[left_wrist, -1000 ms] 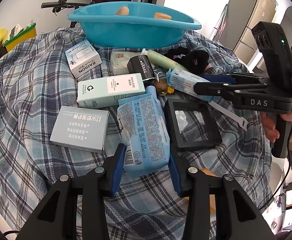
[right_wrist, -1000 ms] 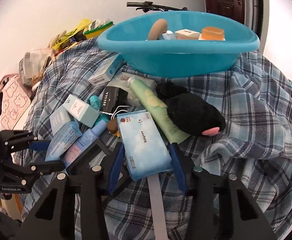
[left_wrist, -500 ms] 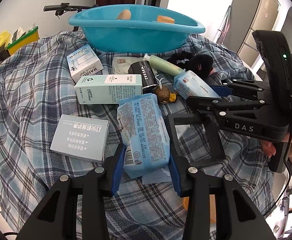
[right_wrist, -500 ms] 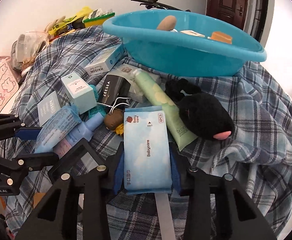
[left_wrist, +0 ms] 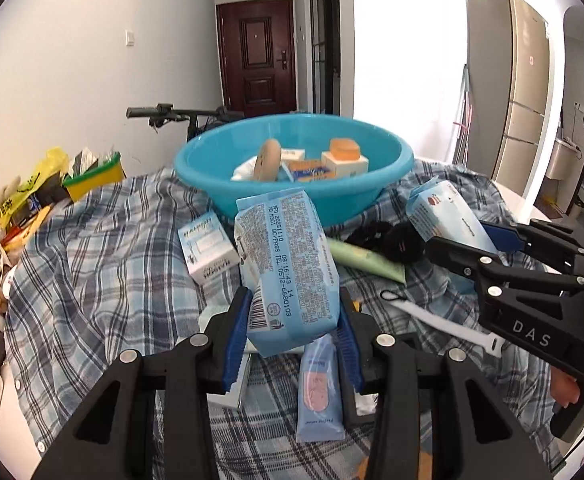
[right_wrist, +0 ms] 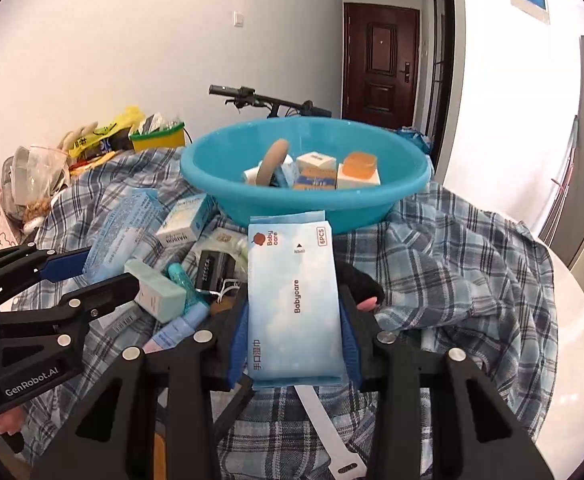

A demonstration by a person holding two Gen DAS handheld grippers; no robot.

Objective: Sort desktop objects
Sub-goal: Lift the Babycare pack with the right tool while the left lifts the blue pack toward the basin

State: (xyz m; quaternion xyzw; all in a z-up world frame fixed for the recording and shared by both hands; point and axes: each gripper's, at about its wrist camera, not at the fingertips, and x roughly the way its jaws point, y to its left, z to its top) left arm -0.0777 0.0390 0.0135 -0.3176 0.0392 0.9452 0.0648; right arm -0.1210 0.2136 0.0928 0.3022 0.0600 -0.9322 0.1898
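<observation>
Left wrist: fingers (left_wrist: 237, 340) pinching wipes pack (left_wrist: 288, 272); right fingers (right_wrist: 239, 344) pinching Babycare pack (right_wrist: 294, 304)

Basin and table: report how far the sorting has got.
Done: several boxes and a soap already lie in the basin. In hand: each gripper, left and right, holds a wipes pack, raised toward it. Left: boxes, tubes and a black toy on the cloth.

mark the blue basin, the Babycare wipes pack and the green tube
blue basin (right_wrist: 228, 196): right wrist view, outer front wall.
Babycare wipes pack (right_wrist: 294, 304): right wrist view, middle of printed front face.
green tube (left_wrist: 368, 261): left wrist view, middle of visible body.
</observation>
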